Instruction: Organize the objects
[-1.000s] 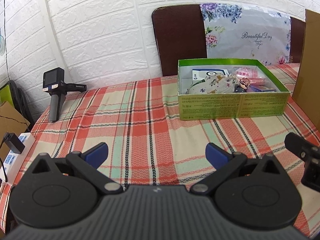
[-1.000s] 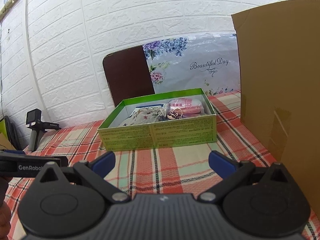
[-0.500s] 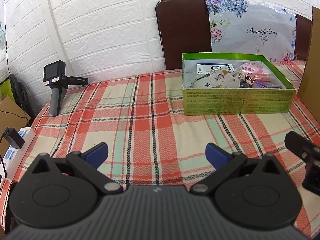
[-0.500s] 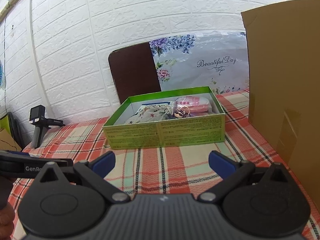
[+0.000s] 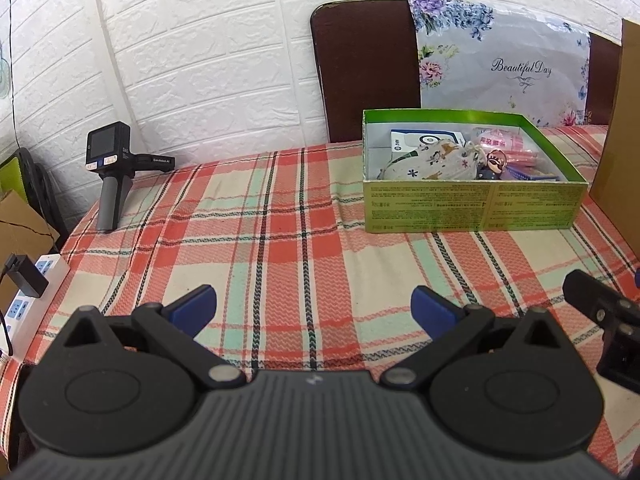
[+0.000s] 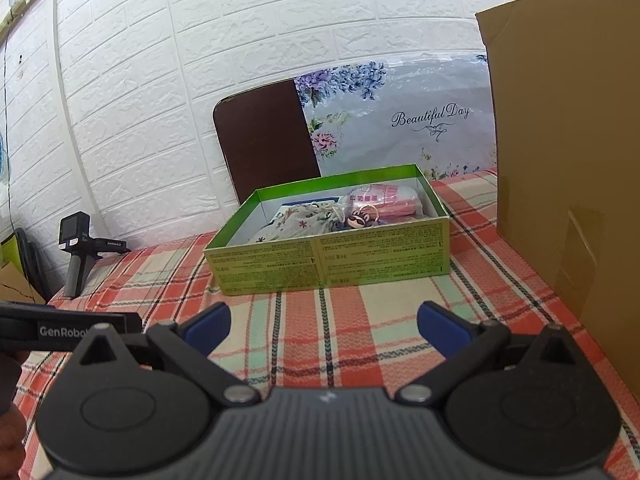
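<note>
A green box [image 5: 472,208] [image 6: 328,264] stands on the plaid tablecloth at the far right. Inside lie a patterned drawstring pouch [image 5: 428,162] [image 6: 300,220], a pink packet [image 5: 502,144] [image 6: 380,200], a small figure keyring [image 5: 494,166] [image 6: 360,220] and a white-and-blue box [image 5: 424,140]. My left gripper [image 5: 314,306] hovers open over the cloth, well short of the box, with nothing between its fingers. My right gripper [image 6: 324,324] is open too, empty, facing the box front.
A tall cardboard sheet [image 6: 568,160] stands right of the box. A dark board with a floral bag [image 5: 500,72] leans on the white brick wall. A handheld camera device [image 5: 110,172] stands at the far left. A power strip [image 5: 28,296] lies off the table's left edge.
Both views have drawn slightly back and up from the box. Both grippers stay open and empty.
</note>
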Motion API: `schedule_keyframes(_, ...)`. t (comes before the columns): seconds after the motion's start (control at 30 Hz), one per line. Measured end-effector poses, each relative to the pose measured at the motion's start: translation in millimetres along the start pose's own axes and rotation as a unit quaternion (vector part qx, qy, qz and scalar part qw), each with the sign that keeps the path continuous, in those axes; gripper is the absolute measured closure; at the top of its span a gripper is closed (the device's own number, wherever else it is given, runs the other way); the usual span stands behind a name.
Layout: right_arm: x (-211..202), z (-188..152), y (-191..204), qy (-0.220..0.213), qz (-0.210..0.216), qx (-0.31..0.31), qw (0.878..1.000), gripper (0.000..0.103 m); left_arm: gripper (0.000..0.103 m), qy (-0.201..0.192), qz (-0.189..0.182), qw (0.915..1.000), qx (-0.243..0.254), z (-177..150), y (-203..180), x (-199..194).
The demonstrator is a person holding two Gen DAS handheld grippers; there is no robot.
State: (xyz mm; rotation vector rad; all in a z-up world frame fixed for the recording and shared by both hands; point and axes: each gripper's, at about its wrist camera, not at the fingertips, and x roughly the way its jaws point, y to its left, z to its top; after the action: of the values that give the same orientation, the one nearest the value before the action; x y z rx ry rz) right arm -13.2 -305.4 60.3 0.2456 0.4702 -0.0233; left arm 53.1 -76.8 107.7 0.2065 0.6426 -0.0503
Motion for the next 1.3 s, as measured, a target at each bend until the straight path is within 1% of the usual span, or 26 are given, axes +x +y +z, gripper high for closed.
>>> schedule_keyframes(0.23,0.4,-0.3,0.5,0.002,0.000,0.000,1.000,0.000,0.000,0.001,0.003,1.0000,0.007,0.2,-3.5,-1.6)
schedule_keyframes(0.67,2.9,-0.2,2.0,0.013,0.005,0.005,1.000,0.000,0.000,0.021,0.003,0.9997,0.015,-2.2,-9.7,-1.3)
schedule_keyframes(0.87,5.0,-1.2,0.2,0.020,0.006,0.007,1.000,0.000,0.000,0.032,0.001,0.9994,0.011,-3.4,-10.6,0.3)
schedule_keyframes(1.3,6.7,-1.6,0.2,0.024,0.006,0.005,1.000,0.000,0.000,0.040,-0.006,0.9991,0.009,-4.8,-13.2,2.0)
